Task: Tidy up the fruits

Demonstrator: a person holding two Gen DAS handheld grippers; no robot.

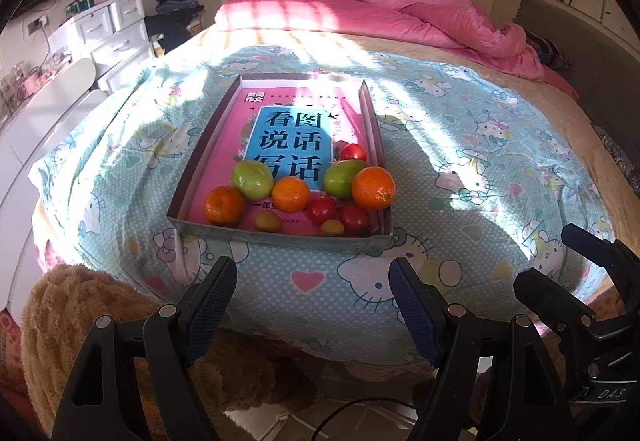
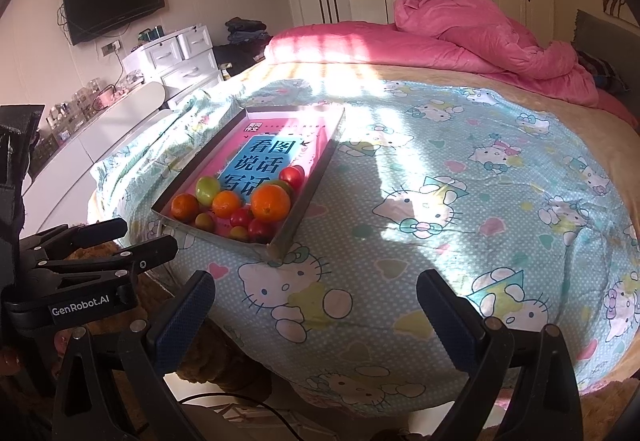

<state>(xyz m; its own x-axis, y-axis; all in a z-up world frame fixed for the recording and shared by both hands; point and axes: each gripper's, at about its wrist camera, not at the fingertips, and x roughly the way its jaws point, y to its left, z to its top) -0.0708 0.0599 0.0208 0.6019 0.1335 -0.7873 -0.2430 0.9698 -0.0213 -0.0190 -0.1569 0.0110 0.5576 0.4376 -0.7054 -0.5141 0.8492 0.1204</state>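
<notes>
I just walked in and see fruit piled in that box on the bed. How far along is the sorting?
Nothing looks done yet. The oranges, green fruits and tomatoes lie mixed together at the near end of the shallow box, on top of a pink book. Nothing is in hand: the left gripper and right gripper both hover short of the box with jaws open and empty. All the sorting is left.

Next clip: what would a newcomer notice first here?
A pile of fruit: oranges, green fruits and tomatoes, crowded at the near end of a shallow tray on the cartoon-cat bedsheet. A pink book lines the tray. Both grippers, left and right, hang open short of it.
</notes>
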